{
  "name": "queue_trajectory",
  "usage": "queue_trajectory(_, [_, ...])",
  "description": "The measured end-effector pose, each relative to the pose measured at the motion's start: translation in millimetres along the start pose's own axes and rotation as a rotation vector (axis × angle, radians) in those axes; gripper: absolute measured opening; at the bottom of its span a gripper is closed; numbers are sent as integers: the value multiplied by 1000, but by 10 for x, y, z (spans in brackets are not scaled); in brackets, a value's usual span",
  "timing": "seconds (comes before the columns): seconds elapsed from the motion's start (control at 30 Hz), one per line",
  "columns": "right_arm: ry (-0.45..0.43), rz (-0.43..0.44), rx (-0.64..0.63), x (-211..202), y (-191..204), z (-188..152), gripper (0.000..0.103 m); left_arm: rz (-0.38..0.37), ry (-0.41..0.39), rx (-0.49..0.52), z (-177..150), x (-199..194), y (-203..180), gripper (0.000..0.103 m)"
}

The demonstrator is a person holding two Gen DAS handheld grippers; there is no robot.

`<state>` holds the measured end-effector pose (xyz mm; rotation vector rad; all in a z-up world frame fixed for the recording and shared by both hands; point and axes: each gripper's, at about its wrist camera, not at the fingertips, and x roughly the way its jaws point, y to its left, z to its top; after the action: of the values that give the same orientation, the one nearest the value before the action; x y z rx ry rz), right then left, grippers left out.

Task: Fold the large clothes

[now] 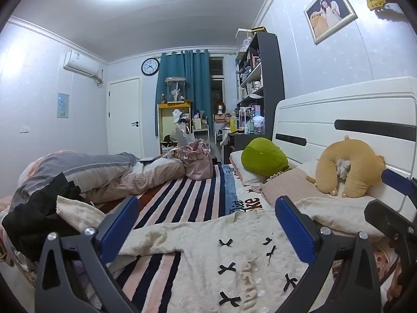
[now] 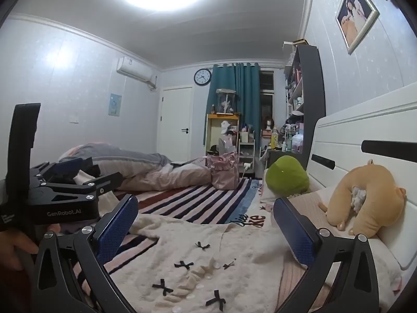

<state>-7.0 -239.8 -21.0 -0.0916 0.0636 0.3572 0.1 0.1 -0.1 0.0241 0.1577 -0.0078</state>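
Note:
A cream knitted sweater [image 1: 221,255] with small black bows lies spread on the striped bedcover [image 1: 182,198]. Its one sleeve reaches left, the other right toward the pillows. In the left wrist view my left gripper [image 1: 208,224] hovers over the sweater's upper edge, blue pads wide apart, open, with nothing between them. In the right wrist view the sweater [image 2: 208,255] lies under my right gripper [image 2: 206,224], which is open too and holds nothing. The left gripper [image 2: 103,168] shows at that view's left side, held by a hand [image 2: 15,242]. The right gripper [image 1: 388,198] enters at the left view's right edge.
A black garment [image 1: 34,216] and a rumpled duvet [image 1: 104,174] lie on the bed's left side. Beyond them stands a pink bag [image 1: 198,161]. A green plush [image 1: 263,159] and a tan neck pillow [image 1: 349,167] rest against the white headboard [image 1: 338,120].

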Motion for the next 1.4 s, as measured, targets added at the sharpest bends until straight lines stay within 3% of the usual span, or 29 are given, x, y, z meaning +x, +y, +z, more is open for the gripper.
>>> queue_trajectory(0.37, [1, 2, 18, -15, -13, 3, 103, -3, 8, 8, 0, 19, -95, 102])
queue_trajectory(1.4, [10, 4, 47, -27, 4, 9, 103, 16, 21, -64, -55, 56, 139, 102])
